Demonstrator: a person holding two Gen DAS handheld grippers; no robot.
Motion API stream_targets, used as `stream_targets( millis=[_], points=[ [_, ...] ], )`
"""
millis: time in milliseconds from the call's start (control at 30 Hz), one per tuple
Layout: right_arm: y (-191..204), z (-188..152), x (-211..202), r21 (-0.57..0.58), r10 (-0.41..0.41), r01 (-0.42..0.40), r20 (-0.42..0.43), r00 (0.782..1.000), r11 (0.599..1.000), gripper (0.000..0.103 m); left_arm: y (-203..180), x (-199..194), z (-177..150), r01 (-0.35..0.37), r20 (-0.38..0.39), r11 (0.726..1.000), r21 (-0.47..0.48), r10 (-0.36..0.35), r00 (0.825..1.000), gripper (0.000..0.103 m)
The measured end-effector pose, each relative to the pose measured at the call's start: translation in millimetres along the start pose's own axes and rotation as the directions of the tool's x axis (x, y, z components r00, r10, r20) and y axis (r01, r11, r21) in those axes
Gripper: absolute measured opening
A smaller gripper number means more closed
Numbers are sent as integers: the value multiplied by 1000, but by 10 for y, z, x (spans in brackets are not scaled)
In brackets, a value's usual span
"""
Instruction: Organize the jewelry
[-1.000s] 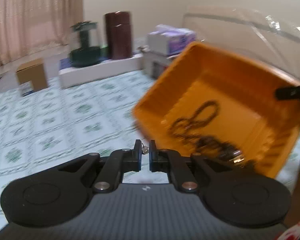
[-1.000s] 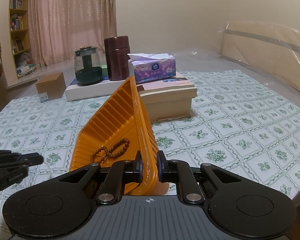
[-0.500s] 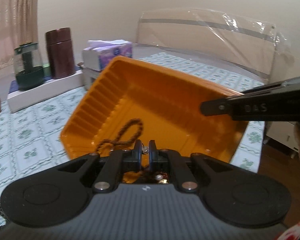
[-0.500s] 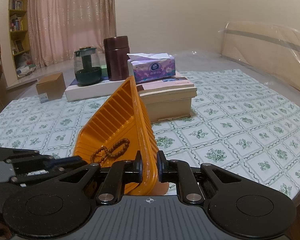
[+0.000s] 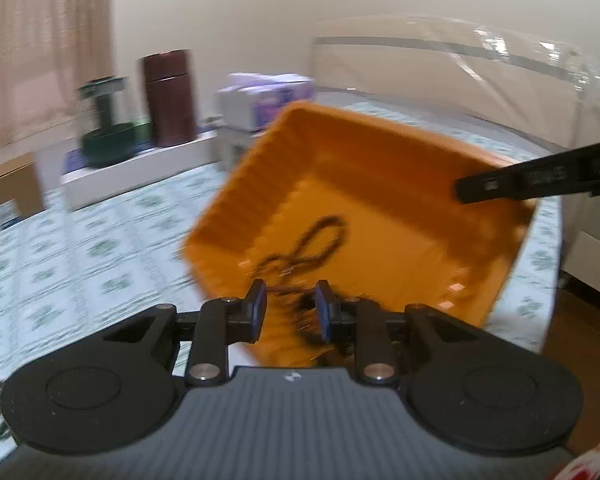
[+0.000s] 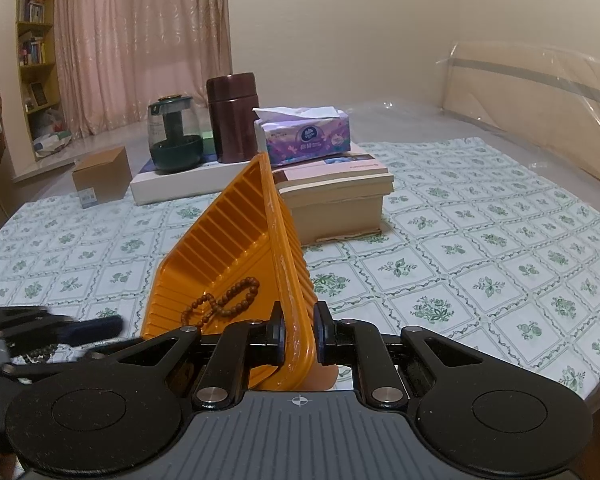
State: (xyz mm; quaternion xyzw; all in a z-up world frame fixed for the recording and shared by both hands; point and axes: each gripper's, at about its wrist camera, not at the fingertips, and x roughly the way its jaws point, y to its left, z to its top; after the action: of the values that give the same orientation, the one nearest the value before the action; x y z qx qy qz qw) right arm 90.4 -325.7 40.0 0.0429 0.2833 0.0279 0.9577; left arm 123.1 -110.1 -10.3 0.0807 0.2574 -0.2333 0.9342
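Left wrist view is being blurred by motion. The left gripper [image 5: 290, 308] is being held over the near corner of the orange tray [image 5: 380, 184]; its jaws have just been opening and are now standing apart, with nothing pressed between the pads, though a thin dark strand is seen in the gap and cannot be made out further. A bead bracelet [image 5: 312, 240] is lying looped on the tray floor, and more dark jewelry is bunched lower down, behind the jaws. The right gripper [image 5: 532, 180] is being seen as a black bar at the tray's right rim.

Right wrist view is showing the right gripper [image 6: 298, 338] clenched on the tray's thin rim, so that the tray [image 6: 228, 232] is being held tilted above the patterned tablecloth [image 6: 460, 240]. The bracelet [image 6: 224, 304] is resting in the low corner. The left gripper [image 6: 96, 326] is showing dimly at lower left.

The tray is judged light, stiff and smooth, best gripped at its rim. The beads are judged light, limp and inclined to slide; a single strand should be pinched.
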Motion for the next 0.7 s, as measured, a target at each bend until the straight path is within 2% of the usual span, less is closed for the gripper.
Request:
stream_targets(
  millis=[133,300,400,567,700],
  points=[
    [3,5,-2,2,2,-2,1,1000,1000,14,232,-167,-94,-75,-1,996,-47,76,997,23],
    [4,12,1,5,0,0,0,1000,1000,14,533,-387,-246,-189,-15,978,-93,188,982,23],
    [3,11,-2,5,0,0,0,1000,1000,14,740,-507,-390,-270,-41,954,-133,267,963,23],
    [3,13,0,6,-2,2,1,1000,1000,14,1136,-643,-658,-388,-106,899,-205,374,922,23],
    [1,13,0,5,-3,3,1,1000,1000,14,1372,-655,-765,-425,-139,872,-243,402,905,23]
  ],
)
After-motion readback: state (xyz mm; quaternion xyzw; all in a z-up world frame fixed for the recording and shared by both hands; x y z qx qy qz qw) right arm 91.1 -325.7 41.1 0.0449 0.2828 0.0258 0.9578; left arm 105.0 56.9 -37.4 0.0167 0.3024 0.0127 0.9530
